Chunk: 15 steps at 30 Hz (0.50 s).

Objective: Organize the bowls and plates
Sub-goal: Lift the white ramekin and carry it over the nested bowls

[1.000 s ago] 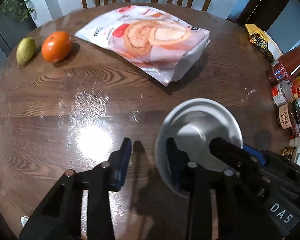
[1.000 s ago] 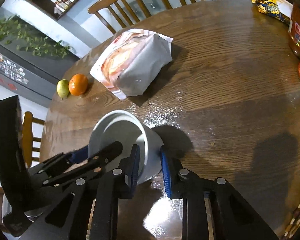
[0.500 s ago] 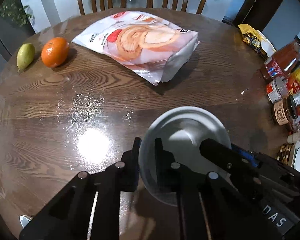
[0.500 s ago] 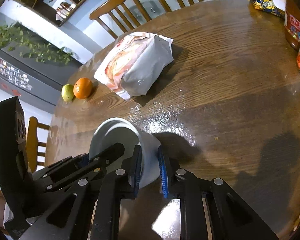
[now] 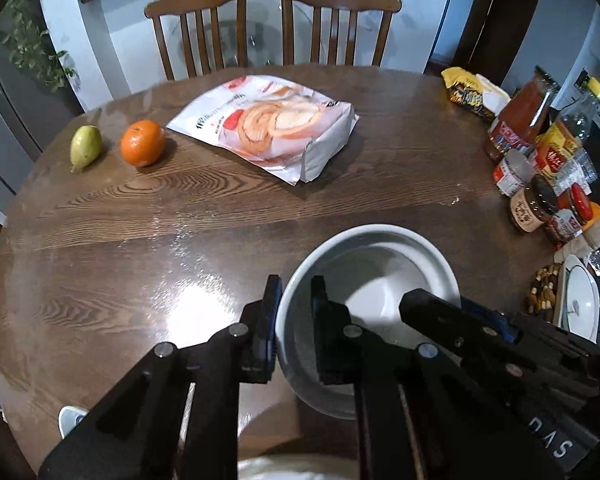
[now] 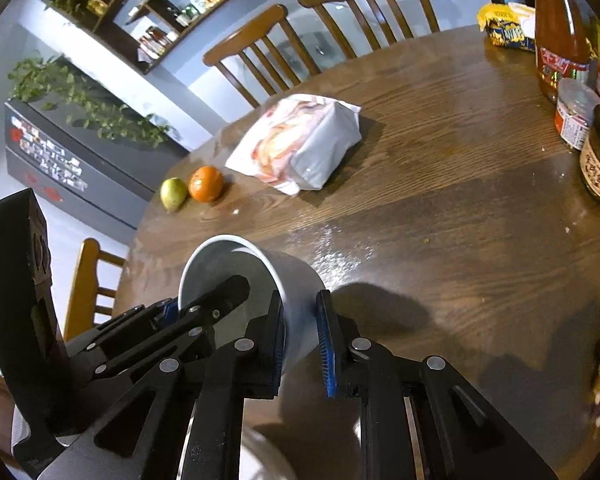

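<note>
A white bowl (image 5: 384, 272) is held above the round wooden table (image 5: 140, 220) by both grippers. My left gripper (image 5: 294, 300) is shut on the bowl's left rim, one finger outside and one inside. My right gripper (image 6: 300, 320) is shut on the bowl's (image 6: 292, 276) opposite wall; it shows in the left wrist view as the black tool (image 5: 480, 328) at the right. A white plate (image 5: 580, 304) lies at the table's right edge. A pale rounded object (image 6: 264, 456), partly hidden, sits below the fingers.
A bag of swiss rolls (image 5: 272, 124), an orange (image 5: 142, 148) and a pear (image 5: 85, 146) lie on the far side. Jars and sauce bottles (image 5: 536, 184) crowd the right edge, with nuts (image 5: 544, 292) by the plate. Two chairs (image 5: 332, 24) stand behind the table.
My left gripper closed onto the bowl's left rim. Both grippers then lifted the bowl off the table and both cameras rose, showing more of the room.
</note>
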Each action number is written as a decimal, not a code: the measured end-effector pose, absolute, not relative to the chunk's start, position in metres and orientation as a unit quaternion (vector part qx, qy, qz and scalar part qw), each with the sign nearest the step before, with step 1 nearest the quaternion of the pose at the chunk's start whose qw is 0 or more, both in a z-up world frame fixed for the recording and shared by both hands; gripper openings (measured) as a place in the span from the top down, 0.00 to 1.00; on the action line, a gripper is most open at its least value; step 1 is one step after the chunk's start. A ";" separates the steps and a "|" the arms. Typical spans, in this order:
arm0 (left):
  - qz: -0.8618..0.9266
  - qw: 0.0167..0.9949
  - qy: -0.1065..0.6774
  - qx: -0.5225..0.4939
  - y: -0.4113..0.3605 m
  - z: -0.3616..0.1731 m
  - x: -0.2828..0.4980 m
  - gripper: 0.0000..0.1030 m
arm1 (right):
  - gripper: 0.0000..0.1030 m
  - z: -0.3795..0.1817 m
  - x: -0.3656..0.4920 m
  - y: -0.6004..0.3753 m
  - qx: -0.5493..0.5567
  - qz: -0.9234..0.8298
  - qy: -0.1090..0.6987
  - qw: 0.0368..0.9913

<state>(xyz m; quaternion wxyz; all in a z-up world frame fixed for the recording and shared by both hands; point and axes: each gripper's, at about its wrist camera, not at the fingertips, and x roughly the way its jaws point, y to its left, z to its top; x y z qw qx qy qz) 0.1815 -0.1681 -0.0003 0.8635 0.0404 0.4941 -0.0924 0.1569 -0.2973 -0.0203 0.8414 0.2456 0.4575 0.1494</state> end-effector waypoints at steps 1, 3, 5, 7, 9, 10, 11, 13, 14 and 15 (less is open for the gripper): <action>-0.092 0.866 0.490 0.040 -0.167 0.003 0.177 0.90 | 0.81 -0.017 0.153 -0.295 0.244 0.151 0.456 0.843; -0.090 0.870 0.484 0.041 -0.165 0.008 0.169 0.90 | 0.81 -0.012 0.145 -0.292 0.243 0.154 0.451 0.845; -0.088 0.873 0.478 0.041 -0.162 0.012 0.160 0.90 | 0.82 -0.008 0.137 -0.290 0.243 0.157 0.450 0.845; -0.086 0.875 0.474 0.041 -0.160 0.015 0.151 0.90 | 0.82 -0.005 0.131 -0.287 0.242 0.160 0.449 0.845; -0.085 0.877 0.471 0.039 -0.157 0.018 0.141 0.90 | 0.82 -0.002 0.123 -0.284 0.239 0.162 0.448 0.846; -0.083 0.878 0.470 0.037 -0.154 0.020 0.136 0.90 | 0.82 0.000 0.119 -0.281 0.237 0.164 0.448 0.847; -0.082 0.878 0.469 0.035 -0.152 0.021 0.132 0.90 | 0.82 0.001 0.115 -0.280 0.236 0.165 0.448 0.847; -0.081 0.880 0.468 0.033 -0.149 0.023 0.124 0.90 | 0.82 0.004 0.108 -0.277 0.233 0.166 0.447 0.847; -0.081 0.880 0.466 0.032 -0.147 0.024 0.119 0.91 | 0.82 0.005 0.104 -0.274 0.231 0.168 0.448 0.847; -0.080 0.881 0.465 0.032 -0.146 0.024 0.115 0.91 | 0.82 0.005 0.100 -0.272 0.230 0.168 0.448 0.847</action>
